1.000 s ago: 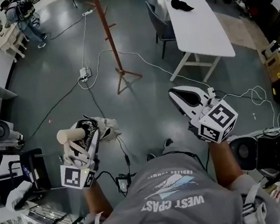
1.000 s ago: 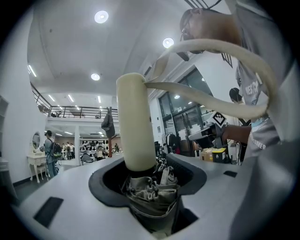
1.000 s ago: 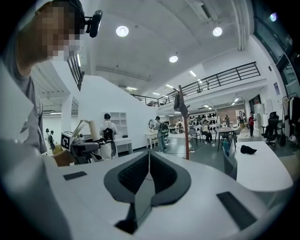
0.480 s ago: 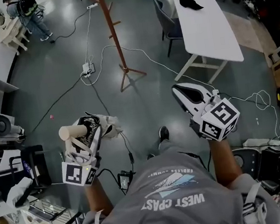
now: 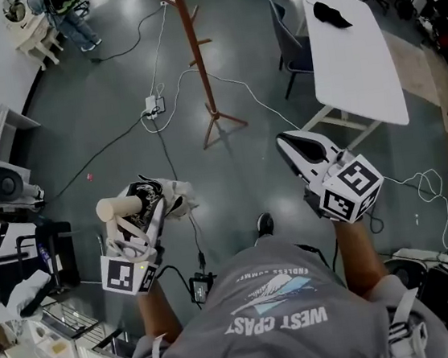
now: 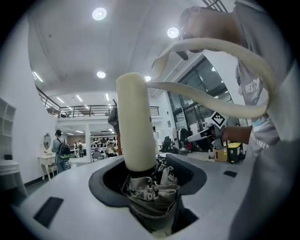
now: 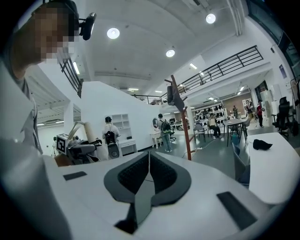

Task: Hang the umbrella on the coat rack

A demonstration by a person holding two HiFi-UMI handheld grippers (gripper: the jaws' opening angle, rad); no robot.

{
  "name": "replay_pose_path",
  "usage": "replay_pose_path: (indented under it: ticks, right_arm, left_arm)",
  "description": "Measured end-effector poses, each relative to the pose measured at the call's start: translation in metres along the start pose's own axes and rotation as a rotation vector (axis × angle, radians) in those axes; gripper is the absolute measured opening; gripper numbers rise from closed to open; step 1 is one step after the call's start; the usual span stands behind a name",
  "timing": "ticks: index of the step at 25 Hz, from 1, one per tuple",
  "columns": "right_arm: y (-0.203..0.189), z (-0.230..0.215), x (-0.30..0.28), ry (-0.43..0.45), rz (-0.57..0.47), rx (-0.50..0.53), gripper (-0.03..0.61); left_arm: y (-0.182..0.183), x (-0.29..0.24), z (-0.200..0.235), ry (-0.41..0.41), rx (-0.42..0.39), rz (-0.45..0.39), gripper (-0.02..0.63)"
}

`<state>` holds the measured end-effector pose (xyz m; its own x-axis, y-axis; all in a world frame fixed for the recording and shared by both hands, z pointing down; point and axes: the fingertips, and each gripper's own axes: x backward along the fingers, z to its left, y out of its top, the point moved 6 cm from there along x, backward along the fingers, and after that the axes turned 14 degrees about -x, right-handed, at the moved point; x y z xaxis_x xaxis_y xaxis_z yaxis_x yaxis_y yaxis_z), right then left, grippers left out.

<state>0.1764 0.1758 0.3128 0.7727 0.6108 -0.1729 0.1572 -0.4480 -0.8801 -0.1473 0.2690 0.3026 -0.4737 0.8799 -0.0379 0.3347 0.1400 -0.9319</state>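
My left gripper (image 5: 156, 205) (image 6: 149, 183) is shut on a folded beige umbrella (image 6: 151, 194), whose cream cylindrical handle (image 5: 119, 206) (image 6: 136, 123) stands up out of the jaws with a pale wrist strap (image 6: 220, 75) looping off it. The brown wooden coat rack (image 5: 201, 63) (image 7: 183, 123) stands on the grey floor ahead, beyond both grippers. My right gripper (image 5: 289, 147) (image 7: 148, 173) is shut with nothing between its jaws, held at the right and pointing toward the rack.
A white table (image 5: 352, 53) with a dark item (image 5: 332, 13) on it stands ahead at right, a grey chair (image 5: 292, 40) beside it. Cables and a power strip (image 5: 151, 107) cross the floor by the rack's base. Equipment shelves (image 5: 9, 241) line the left. A person (image 5: 66, 15) stands far left.
The whole floor scene has slid toward me: the coat rack and table are closer. Both grippers keep their hold and posture, carried forward with me.
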Motion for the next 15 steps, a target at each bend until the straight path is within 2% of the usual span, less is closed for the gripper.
replay_pose_path:
  ticks: [15]
  right_arm:
    - [0.035, -0.067, -0.047, 0.088, 0.035, -0.006, 0.031]
  left_arm:
    - [-0.001, -0.051, 0.016, 0.128, -0.005, 0.05, 0.25]
